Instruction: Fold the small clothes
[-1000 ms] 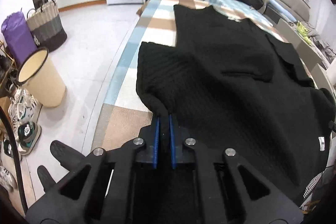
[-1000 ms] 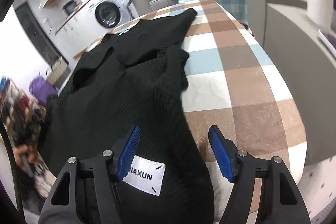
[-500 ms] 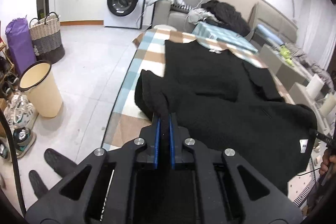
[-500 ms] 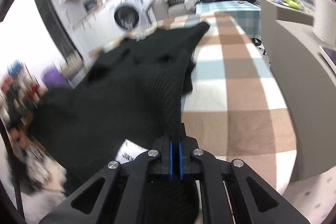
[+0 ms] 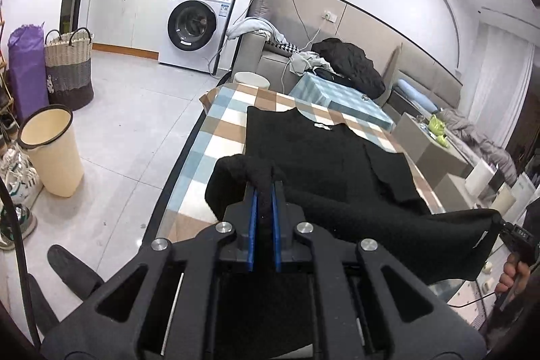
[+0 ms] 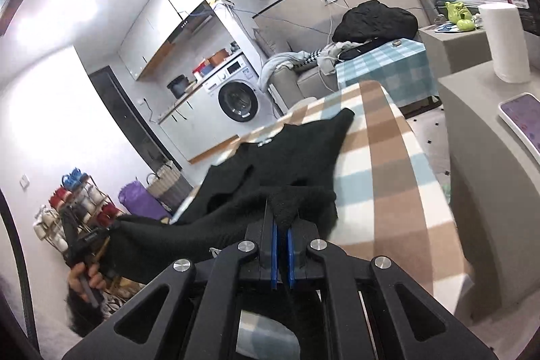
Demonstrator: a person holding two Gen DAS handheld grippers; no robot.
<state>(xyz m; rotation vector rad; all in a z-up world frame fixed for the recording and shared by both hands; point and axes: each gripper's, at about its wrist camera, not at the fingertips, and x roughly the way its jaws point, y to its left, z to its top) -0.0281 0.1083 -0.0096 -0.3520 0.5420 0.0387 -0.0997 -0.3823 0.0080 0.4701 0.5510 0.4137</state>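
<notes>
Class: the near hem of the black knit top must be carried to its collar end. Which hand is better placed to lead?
Neither alone. The left tongs and right tongs each clamp a near corner of the black knit top, lifted off the checked table. Both should travel forward together.

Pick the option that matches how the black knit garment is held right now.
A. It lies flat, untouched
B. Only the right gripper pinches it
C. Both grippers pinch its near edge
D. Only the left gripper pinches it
C: the left gripper and the right gripper each clamp a bunch of the black knit garment, lifting its near edge off the checked tablecloth.
</notes>
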